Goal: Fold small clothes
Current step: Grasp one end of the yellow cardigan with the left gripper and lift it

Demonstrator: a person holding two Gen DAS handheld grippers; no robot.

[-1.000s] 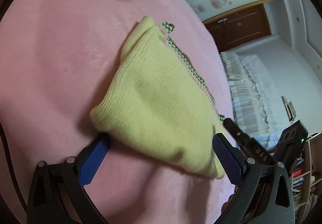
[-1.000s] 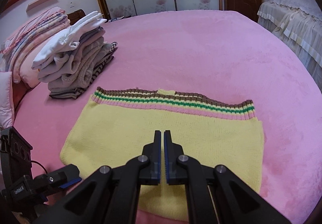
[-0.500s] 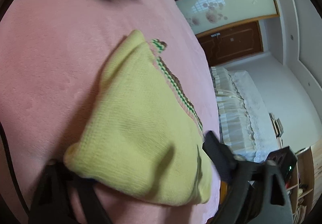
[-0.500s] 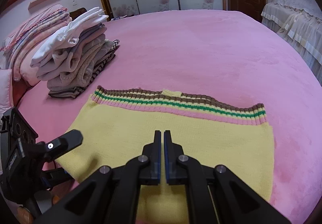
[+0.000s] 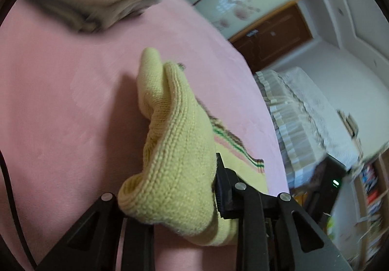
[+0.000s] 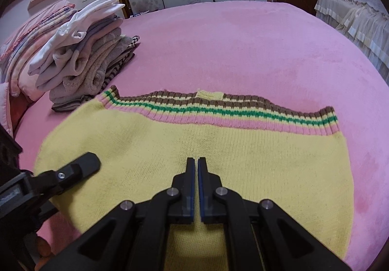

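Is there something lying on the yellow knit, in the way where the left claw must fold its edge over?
Only the right claw, shut, over the middle of the yellow knit; nothing else lies on it.

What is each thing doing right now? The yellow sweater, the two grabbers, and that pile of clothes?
yellow sweater: spread on the pink bed, left edge bunched up and lifted.
left gripper: jaws shut on the sweater's edge.
right gripper: jaws shut, holding nothing, over the sweater.
pile of clothes: folded and stacked.
pink bed: covered, mostly smooth.
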